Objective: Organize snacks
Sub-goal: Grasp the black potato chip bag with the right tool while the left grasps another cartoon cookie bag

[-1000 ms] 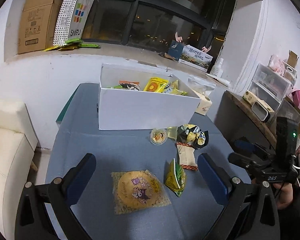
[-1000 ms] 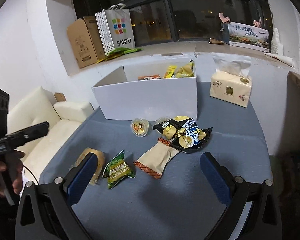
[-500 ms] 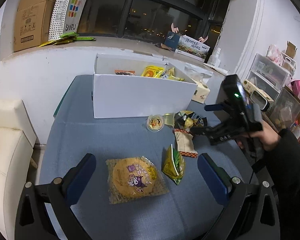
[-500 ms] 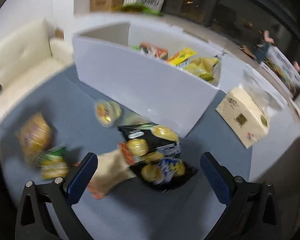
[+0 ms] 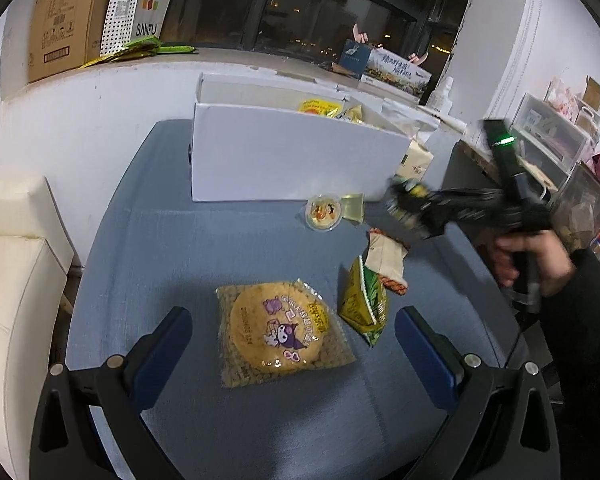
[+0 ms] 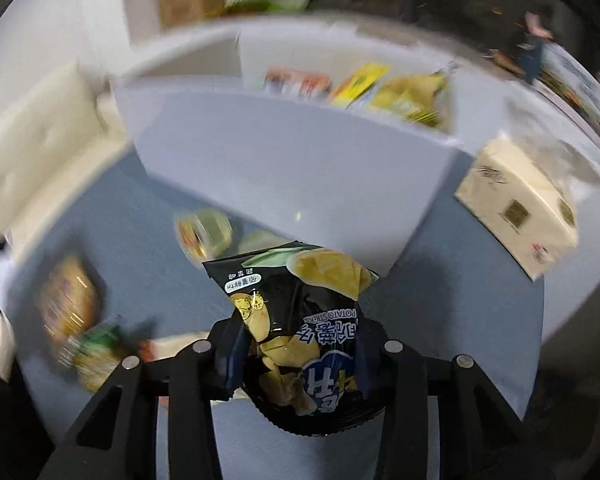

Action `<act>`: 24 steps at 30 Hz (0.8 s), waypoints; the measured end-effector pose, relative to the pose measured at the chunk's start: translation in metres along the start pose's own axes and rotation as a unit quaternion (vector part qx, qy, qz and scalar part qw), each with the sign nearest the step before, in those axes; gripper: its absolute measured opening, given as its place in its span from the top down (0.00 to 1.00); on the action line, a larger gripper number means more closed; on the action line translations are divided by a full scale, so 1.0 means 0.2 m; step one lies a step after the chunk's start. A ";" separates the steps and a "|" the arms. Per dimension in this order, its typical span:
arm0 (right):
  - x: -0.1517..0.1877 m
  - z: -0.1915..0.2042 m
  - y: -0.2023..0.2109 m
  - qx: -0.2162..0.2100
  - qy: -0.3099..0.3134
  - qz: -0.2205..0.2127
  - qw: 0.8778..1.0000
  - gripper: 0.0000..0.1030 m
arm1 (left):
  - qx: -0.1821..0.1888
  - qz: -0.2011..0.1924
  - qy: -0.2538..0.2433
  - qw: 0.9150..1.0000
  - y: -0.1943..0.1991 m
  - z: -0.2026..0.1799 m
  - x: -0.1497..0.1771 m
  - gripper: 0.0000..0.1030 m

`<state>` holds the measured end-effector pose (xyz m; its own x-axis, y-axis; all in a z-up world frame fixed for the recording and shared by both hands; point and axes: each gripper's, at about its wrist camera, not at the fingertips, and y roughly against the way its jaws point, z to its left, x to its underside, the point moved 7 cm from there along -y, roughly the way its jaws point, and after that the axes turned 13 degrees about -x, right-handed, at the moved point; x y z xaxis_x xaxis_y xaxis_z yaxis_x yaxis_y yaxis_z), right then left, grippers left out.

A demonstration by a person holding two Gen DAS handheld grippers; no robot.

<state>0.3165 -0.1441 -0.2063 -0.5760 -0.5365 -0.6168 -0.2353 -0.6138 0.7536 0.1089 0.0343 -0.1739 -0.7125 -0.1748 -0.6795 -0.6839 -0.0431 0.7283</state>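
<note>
While the far left of the left wrist view is taken up by a cream sofa (image 5: 8, 280), the sill above it carries a brown carton (image 5: 66, 20) and a dotted white bag (image 5: 140, 0) printed "SANFU". Blue-covered desk (image 5: 172, 248) runs across the middle. White box (image 5: 284, 160) stands at its back edge, yellow packets showing over the rim.

Left gripper (image 5: 292, 344): fingers spread wide, nothing between them, poised over a round yellow biscuit pack (image 5: 280, 336) with a purple cartoon figure; its small print is unreadable. Just right of it, a green-and-yellow packet (image 5: 366, 304) tilted on edge, touching a beige wrapper (image 5: 386, 256) with a red-checked end. Nearer the box, a small round jelly cup (image 5: 324, 212).

Right gripper (image 6: 296, 356): fingers have just been narrowing and now pinch a black crisp bag (image 6: 300, 320), lettered "POTATO STICKS" upside down, plus Chinese characters. Bag is off the desk, in front of the box's near wall. Seen from the left wrist, the same bag (image 5: 410, 204) is blurred, with a hand (image 5: 528, 260) on the grip.

Far right: a cream tissue pack (image 6: 516, 208) on the desk beside the box.
</note>
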 end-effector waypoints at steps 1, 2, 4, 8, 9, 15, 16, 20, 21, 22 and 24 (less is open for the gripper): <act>0.01 0.01 0.05 -0.012 -0.018 -0.020 1.000 0.56 | -0.005 0.003 -0.006 1.000 -0.01 0.00 0.01 0.00; 0.02 0.02 0.10 -0.020 -0.028 -0.037 0.999 0.56 | -0.007 0.005 -0.010 1.000 -0.02 -0.01 0.02 0.00; 0.05 0.07 0.19 -0.052 -0.049 -0.062 0.995 0.55 | -0.010 0.013 -0.021 1.000 -0.05 -0.03 0.03 0.00; 0.09 0.22 0.39 -0.073 -0.043 -0.102 0.991 0.55 | -0.030 0.035 -0.034 0.998 -0.13 -0.04 0.06 0.00; 0.11 0.25 0.42 -0.078 -0.046 -0.109 0.990 0.55 | -0.032 0.039 -0.037 0.998 -0.14 -0.05 0.07 0.00; 0.24 0.36 0.55 -0.096 -0.063 -0.149 0.982 0.55 | -0.052 0.059 -0.064 0.995 -0.25 -0.08 0.08 0.00; 0.26 0.37 0.56 -0.096 -0.067 -0.157 0.981 0.55 | -0.057 0.062 -0.069 0.994 -0.27 -0.09 0.09 0.00; 0.32 0.38 0.58 -0.114 -0.088 -0.170 0.975 0.55 | -0.073 0.079 -0.078 0.991 -0.39 -0.07 0.10 0.00; 0.32 0.39 0.58 -0.119 -0.090 -0.171 0.974 0.55 | -0.069 0.083 -0.074 0.991 -0.41 -0.06 0.10 0.00; 0.32 0.39 0.58 -0.118 -0.089 -0.172 0.974 0.55 | -0.067 0.085 -0.070 0.992 -0.42 -0.06 0.10 0.00; 0.33 0.40 0.58 -0.117 -0.088 -0.171 0.974 0.54 | -0.061 0.074 -0.077 0.992 -0.41 -0.07 0.10 0.09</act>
<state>0.1885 -0.2044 -0.1415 -0.6254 -0.1832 -0.7585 -0.2637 -0.8653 0.4264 0.1531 0.0208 -0.2460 -0.8253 -0.0370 -0.5635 -0.5530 -0.1487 0.8198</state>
